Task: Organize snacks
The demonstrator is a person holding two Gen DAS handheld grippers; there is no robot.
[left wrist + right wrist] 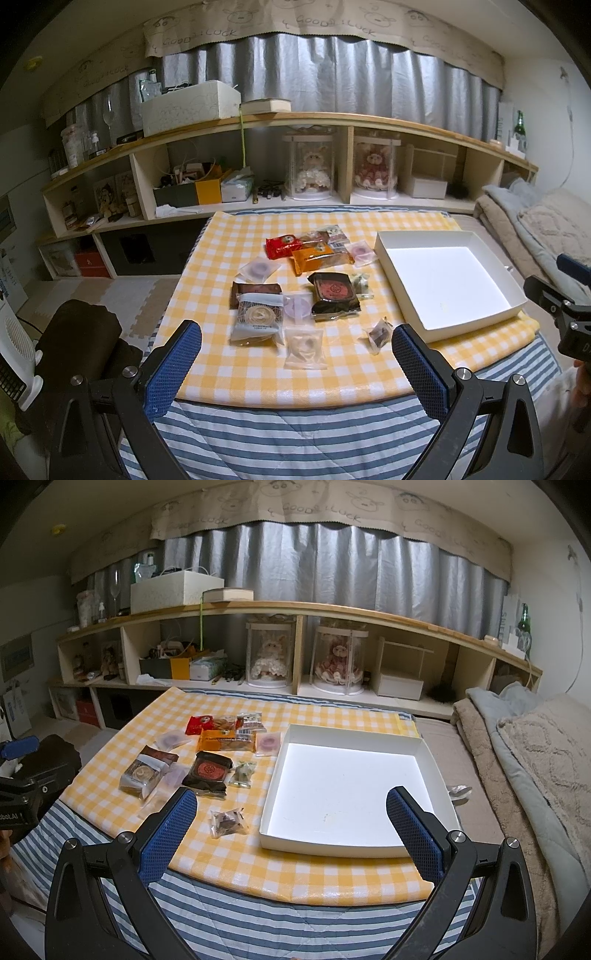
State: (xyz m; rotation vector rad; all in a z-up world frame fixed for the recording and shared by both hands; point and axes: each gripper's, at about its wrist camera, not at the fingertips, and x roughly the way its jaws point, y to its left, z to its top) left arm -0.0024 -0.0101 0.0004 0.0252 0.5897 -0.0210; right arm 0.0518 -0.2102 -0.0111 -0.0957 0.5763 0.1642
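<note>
Both grippers (left (296,345), right (291,808)) gape empty; white box (436,764) probably runs lengthwise away.

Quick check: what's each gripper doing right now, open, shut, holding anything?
Left gripper: open, holding nothing.
Right gripper: open, holding nothing.

My left gripper (296,350) and right gripper (291,818) match: black angular frames, silver screw heads at the joints, blue mesh-textured pads (173,363) on the fingers (white lettering on one body, partly cut off).
</note>
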